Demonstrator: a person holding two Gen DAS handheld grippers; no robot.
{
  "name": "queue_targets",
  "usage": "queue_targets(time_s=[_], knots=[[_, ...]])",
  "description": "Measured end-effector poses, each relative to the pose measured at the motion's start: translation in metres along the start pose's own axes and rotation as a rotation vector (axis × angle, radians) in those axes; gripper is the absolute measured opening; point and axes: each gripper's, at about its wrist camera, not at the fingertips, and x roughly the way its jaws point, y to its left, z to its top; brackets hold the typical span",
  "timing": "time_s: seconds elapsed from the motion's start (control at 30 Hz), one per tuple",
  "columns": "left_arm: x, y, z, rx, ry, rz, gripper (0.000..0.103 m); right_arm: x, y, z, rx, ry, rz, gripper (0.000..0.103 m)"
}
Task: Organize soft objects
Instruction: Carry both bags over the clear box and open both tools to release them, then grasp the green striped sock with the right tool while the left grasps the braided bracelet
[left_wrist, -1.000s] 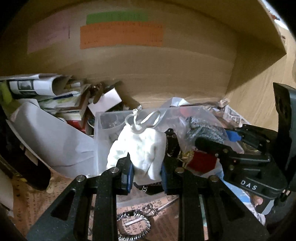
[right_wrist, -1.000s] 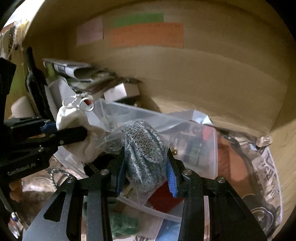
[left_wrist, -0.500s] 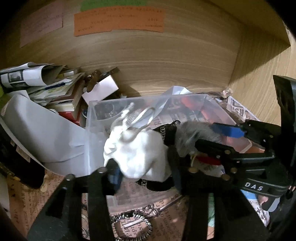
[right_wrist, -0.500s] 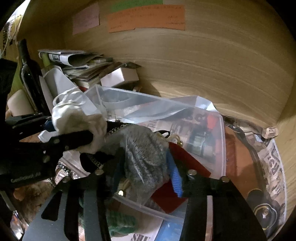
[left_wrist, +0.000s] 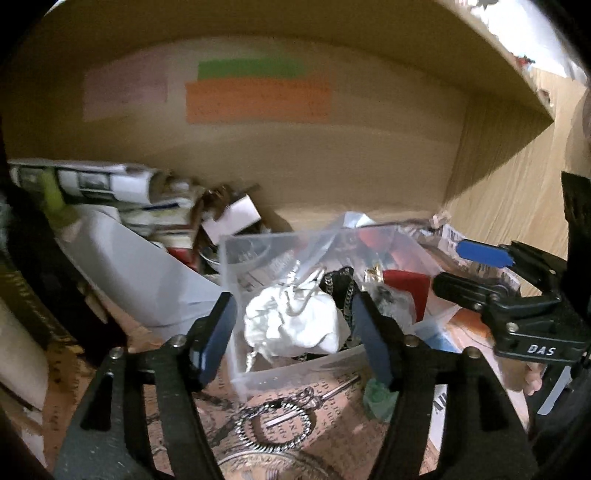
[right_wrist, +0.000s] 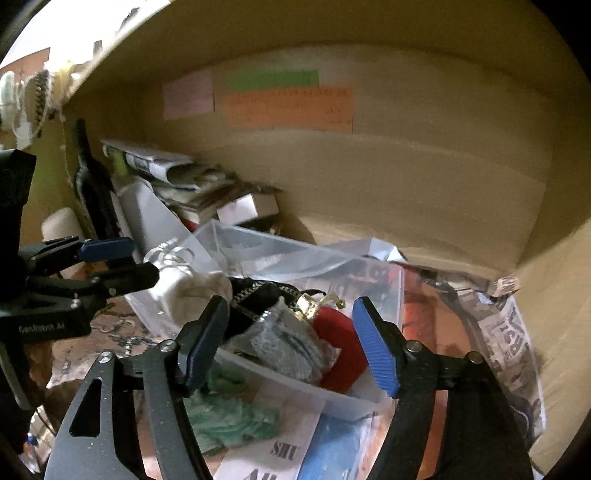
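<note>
A clear plastic bin (left_wrist: 236, 369) (right_wrist: 347, 406) stands on the shelf floor. A white cloth pouch (left_wrist: 295, 326) (right_wrist: 199, 291) with a clear ring lies in its left part. A bagged grey knit item (right_wrist: 288, 347) lies in its right part beside a red object (right_wrist: 340, 332) and a black chain strap (right_wrist: 255, 291). My left gripper (left_wrist: 291, 332) is open and empty, drawn back from the pouch; it also shows in the right wrist view (right_wrist: 118, 258). My right gripper (right_wrist: 291, 339) is open and empty, just before the grey item; it also shows in the left wrist view (left_wrist: 465, 269).
A green fluffy item (right_wrist: 225, 413) (left_wrist: 376, 398) lies on printed paper in front of the bin. A metal ring chain (left_wrist: 273, 424) lies nearby. Rolled newspapers and a small box (left_wrist: 232, 218) pile at the left. Coloured notes (left_wrist: 258, 99) are on the wooden back wall.
Both grippers opened and pulled back. The white pouch and the bagged grey knit item dropped out of the jaws and now lie in the clear bin.
</note>
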Motion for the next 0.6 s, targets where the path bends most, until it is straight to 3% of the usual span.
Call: queue_targets(time_s=[0.1, 0.17, 0.23, 0.6], knots=[[-0.015, 0.005, -0.004, -0.004, -0.019, 0.012, 0.075, -0.012, 0.006, -0.003, 0.003, -0.025, 0.009, 0.069], [-0.021, 0.009, -0.009, -0.007, -0.021, 0.021, 0.085, -0.018, 0.009, -0.006, 0.001, -0.032, 0.013, 0.070], [-0.022, 0.011, -0.016, -0.006, -0.011, 0.034, 0.088, -0.023, 0.012, -0.011, 0.003, -0.033, 0.015, 0.072], [0.010, 0.018, -0.066, 0.008, 0.189, 0.057, 0.088, -0.014, 0.021, -0.047, 0.039, 0.065, 0.063, 0.075]])
